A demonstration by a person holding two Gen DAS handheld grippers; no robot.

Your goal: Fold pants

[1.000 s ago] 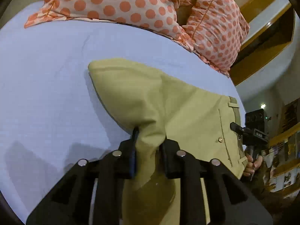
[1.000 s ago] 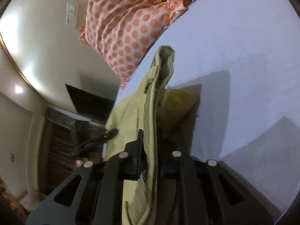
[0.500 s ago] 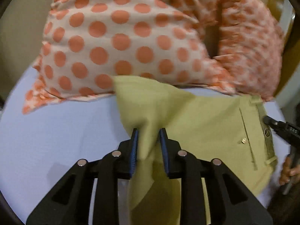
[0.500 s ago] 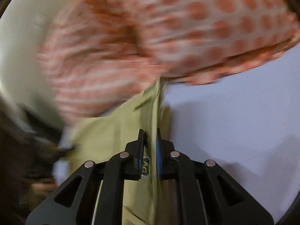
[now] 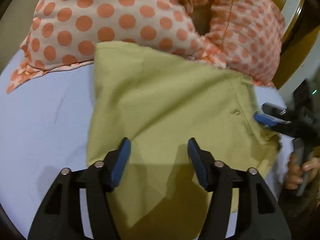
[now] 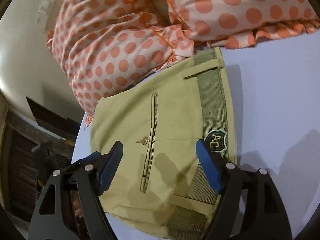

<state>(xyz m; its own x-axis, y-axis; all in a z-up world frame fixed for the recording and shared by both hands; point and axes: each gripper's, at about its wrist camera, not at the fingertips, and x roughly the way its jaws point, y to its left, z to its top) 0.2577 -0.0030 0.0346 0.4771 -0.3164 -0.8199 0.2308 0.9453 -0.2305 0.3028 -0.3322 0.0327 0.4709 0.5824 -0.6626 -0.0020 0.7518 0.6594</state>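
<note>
The khaki pants [image 5: 164, 104] lie folded flat on the pale blue bed sheet [image 5: 44, 120], their far edge against the dotted pillows. In the right wrist view the pants [image 6: 172, 120] show a back pocket with a button and a ribbed waistband [image 6: 214, 108] with a green badge. My left gripper [image 5: 159, 152] is open and empty just above the near part of the fabric. My right gripper [image 6: 160, 156] is open and empty over the pocket and waistband. The right gripper also shows in the left wrist view [image 5: 280, 120], at the waistband edge.
Two white pillows with orange dots [image 5: 124, 14] lie at the head of the bed, also in the right wrist view [image 6: 124, 46]. A cream wall [image 6: 22, 64] and dark furniture [image 6: 30, 160] stand beyond the bed's left edge. A hand [image 5: 300, 170] holds the right gripper's handle.
Both grippers were shut on the pants and carried them toward the pillows. Both have now opened and let go, and the pants lie flat on the sheet.
</note>
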